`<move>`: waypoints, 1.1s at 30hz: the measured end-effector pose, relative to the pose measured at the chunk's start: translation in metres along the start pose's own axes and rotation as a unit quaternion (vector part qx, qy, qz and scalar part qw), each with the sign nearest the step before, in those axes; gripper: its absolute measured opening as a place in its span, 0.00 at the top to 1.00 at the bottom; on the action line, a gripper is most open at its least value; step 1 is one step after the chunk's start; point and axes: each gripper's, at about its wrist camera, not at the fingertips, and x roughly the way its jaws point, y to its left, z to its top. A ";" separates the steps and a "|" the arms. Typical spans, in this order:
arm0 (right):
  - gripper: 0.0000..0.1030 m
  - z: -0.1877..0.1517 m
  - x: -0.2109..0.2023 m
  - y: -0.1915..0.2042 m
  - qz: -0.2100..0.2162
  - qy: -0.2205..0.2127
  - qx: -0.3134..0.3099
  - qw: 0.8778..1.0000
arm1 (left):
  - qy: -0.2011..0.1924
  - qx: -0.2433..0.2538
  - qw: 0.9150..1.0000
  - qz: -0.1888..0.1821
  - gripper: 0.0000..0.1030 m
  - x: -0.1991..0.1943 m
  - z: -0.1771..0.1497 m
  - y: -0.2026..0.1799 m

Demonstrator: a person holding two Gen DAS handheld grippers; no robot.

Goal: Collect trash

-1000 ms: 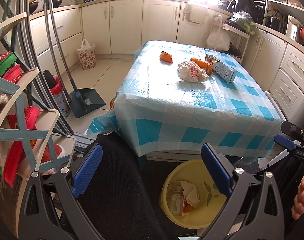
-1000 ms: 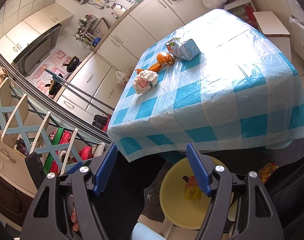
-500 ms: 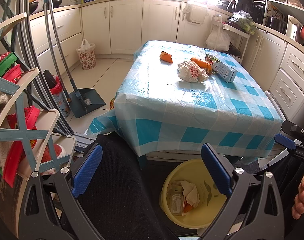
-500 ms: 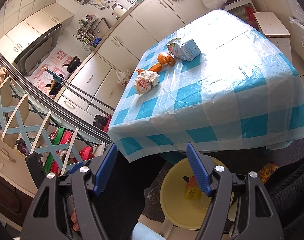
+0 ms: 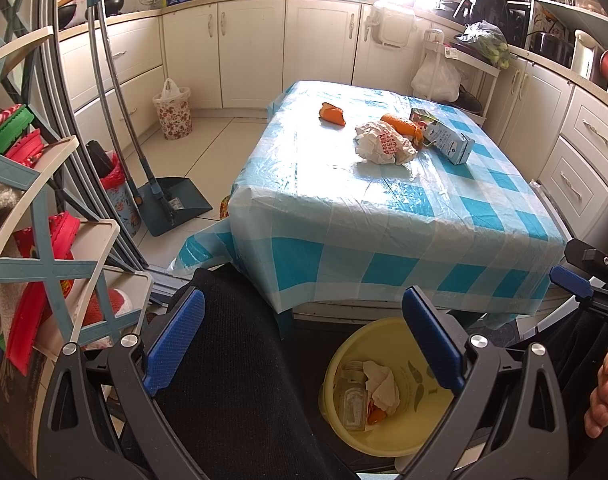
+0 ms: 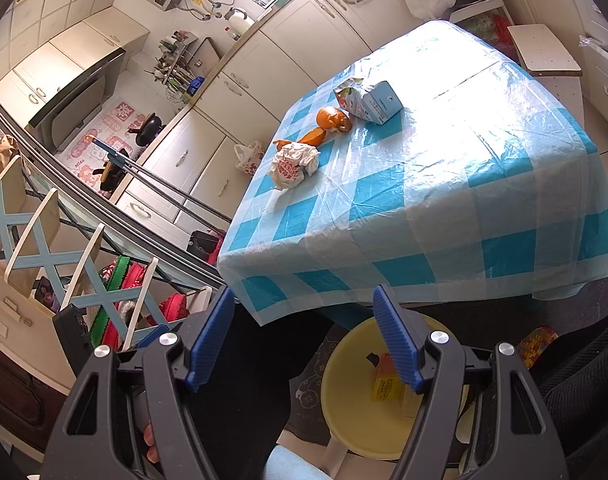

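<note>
On the blue-checked table point(image 5: 384, 208) lie a crumpled white wrapper point(image 5: 382, 144), orange peels point(image 5: 332, 113) and a blue-white carton point(image 5: 444, 138). The wrapper point(image 6: 291, 165), peels point(image 6: 332, 118) and carton point(image 6: 370, 100) also show in the right wrist view. A yellow bin point(image 5: 388, 436) stands on the floor under the table's near edge, holding a tissue, a small bottle and peel; it also shows in the right wrist view point(image 6: 352, 408). My left gripper point(image 5: 304, 344) is open and empty above the bin. My right gripper point(image 6: 304, 340) is open and empty, near the bin too.
A dustpan and broom point(image 5: 171, 200) lean at the left. A shoe rack point(image 5: 31, 216) stands close on the left. A floral waste basket point(image 5: 172, 112) sits by the cabinets. My dark-clothed leg point(image 5: 231, 380) fills the foreground.
</note>
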 end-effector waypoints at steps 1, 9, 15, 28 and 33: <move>0.33 0.000 0.000 0.000 0.000 0.000 0.000 1.000 | 0.000 0.000 1.000 0.000 0.07 0.000 0.000 0.000; 0.33 0.000 0.000 0.000 0.001 -0.001 0.000 1.000 | 0.000 0.000 1.000 0.000 0.07 0.000 0.000 0.000; 0.33 0.001 -0.001 0.002 0.002 -0.002 -0.001 1.000 | 0.001 0.000 1.000 0.000 0.07 0.000 0.000 0.000; 0.29 0.001 -0.002 0.004 0.003 -0.005 -0.003 1.000 | 0.001 0.001 1.000 0.000 0.07 0.000 0.001 -0.001; 0.29 0.001 -0.003 0.006 0.005 -0.006 -0.005 1.000 | 0.001 0.001 1.000 0.000 0.07 0.000 0.001 -0.001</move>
